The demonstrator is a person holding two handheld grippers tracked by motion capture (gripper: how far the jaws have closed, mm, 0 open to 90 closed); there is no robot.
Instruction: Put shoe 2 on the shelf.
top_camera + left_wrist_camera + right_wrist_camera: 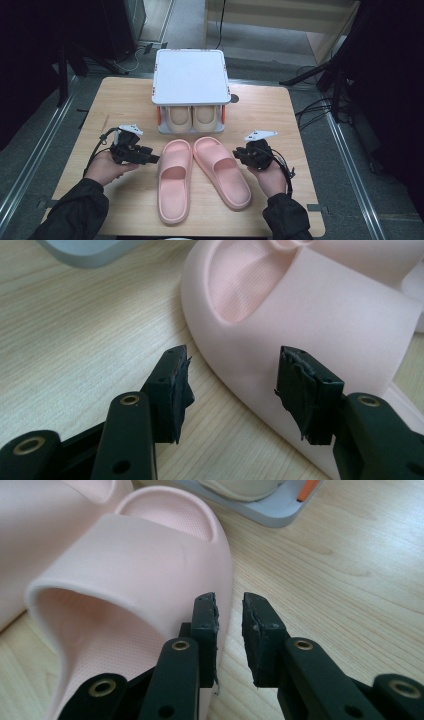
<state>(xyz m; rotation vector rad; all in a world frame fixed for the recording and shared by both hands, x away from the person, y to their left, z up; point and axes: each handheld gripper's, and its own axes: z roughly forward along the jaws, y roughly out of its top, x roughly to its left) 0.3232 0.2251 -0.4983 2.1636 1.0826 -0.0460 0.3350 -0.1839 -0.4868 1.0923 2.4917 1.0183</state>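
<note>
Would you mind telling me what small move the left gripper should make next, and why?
Probably ease the left gripper forward over the left slipper's strap edge, then close. Its jaws stand wide open with nothing between the pads, and the pink strap lies just ahead of them.

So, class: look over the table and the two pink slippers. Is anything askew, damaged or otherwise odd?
The right pink slipper lies splayed, its heel angled away from the left pink slipper, so the pair is not parallel. The rubber pads on the gripper jaws look frayed. Nothing is spilled.
</note>
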